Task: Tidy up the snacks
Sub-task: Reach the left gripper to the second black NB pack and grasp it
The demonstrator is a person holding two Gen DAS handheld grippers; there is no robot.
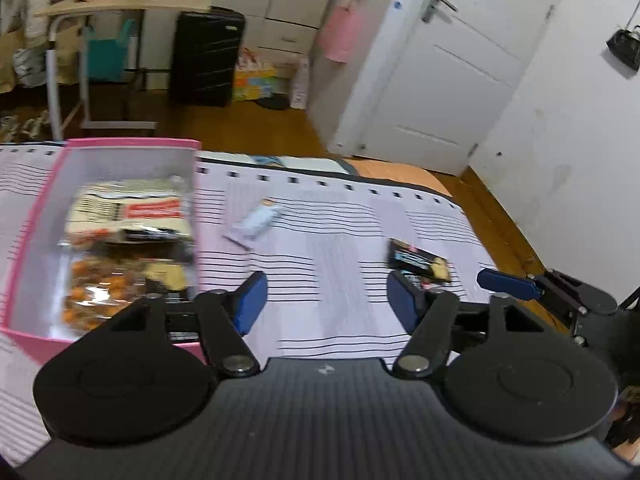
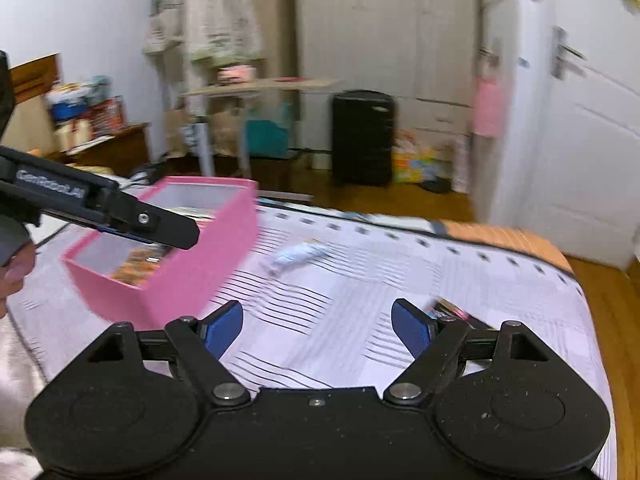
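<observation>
Two snacks lie loose on the bed's striped cover (image 1: 340, 280), and you judge both to be light, crinkly foil-wrapped goods that will flex and slide under a careless pinch. The pale blue wrapped bar (image 1: 258, 220) rests flat just beside the pink box (image 1: 24, 248), off its right wall, and shows again mid-cover in the right wrist view (image 2: 298, 256). The dark snack packet (image 1: 420, 262) lies nearer the bed's right edge, just ahead of your left gripper's right finger; in the right wrist view only its end shows past the right finger of that gripper (image 2: 452, 310). Take either one across its short width, at the middle of the body and not by the thin sealed ends, which would likely fold and slip. Press lightly: the contents may crumble.

Inside the pink box, bagged snacks already sit, among them a clear bag of orange pieces (image 1: 104, 284) and a cream-and-red pack (image 1: 136, 208); they look soft and loosely piled.

Your left gripper (image 1: 326, 300) hovers above the cover with its jaws apart and nothing between them. Your right gripper (image 2: 318, 330) hangs likewise, jaws spread wide and empty. Motion blur softens both views, so the label print cannot be read.

Beyond the bed stand a black suitcase (image 1: 206, 58) and a white door (image 1: 452, 64).
</observation>
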